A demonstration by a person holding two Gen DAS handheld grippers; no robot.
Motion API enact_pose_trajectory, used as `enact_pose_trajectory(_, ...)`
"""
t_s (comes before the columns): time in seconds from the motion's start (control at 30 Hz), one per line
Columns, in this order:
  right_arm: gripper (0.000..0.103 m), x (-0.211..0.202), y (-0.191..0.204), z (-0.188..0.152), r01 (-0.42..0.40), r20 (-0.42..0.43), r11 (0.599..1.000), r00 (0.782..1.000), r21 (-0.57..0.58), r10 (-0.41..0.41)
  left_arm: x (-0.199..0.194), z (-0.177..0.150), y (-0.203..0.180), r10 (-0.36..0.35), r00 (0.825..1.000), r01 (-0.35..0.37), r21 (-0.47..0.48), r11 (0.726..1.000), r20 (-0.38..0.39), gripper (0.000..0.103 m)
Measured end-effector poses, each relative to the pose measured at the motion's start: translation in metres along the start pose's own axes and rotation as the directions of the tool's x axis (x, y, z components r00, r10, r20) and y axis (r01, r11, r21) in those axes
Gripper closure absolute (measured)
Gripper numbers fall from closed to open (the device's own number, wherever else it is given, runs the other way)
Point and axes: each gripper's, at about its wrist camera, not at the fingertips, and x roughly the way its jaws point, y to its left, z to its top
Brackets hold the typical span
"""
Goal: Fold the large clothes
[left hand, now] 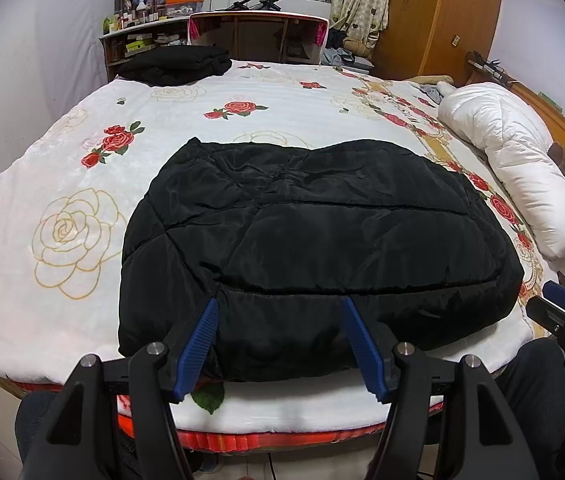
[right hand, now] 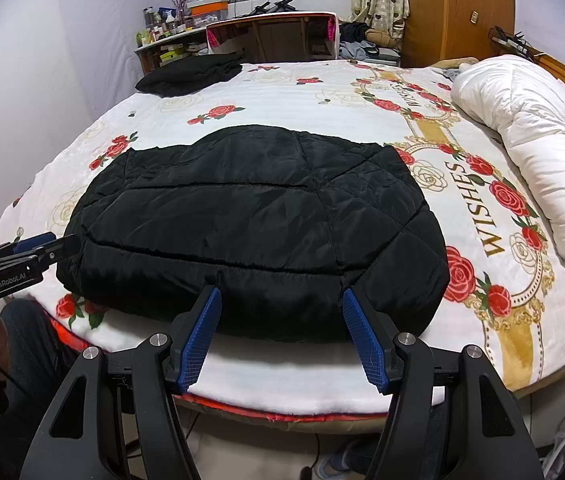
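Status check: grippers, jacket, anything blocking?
Left gripper open, right gripper open, both empty. Black jacket folded at near bed edge. Nothing blocking.

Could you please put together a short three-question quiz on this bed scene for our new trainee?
1. True or false: the left gripper is clamped on the black quilted jacket.
2. Which lies at the bed's far corner? A) a folded black garment B) a red towel C) a laptop
3. Fill in: the white duvet is bunched along the bed's ____ side, as the right wrist view shows it.

Key: 1 false, both grippers, the right gripper too, stand open; 2 A; 3 right.
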Motion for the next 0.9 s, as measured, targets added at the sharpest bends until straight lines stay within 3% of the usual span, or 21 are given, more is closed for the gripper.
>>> enact_pose_trajectory(0.9, 0.039, -0.0005, -0.0003, -0.0010, 0.006, 0.002, 1.000, 1.000, 0.001, -0.006, -0.0021, -0.0031, -0.0038, 0.022, 1.000, -0.022, -0.001, 1.000, -0.011, 0.036)
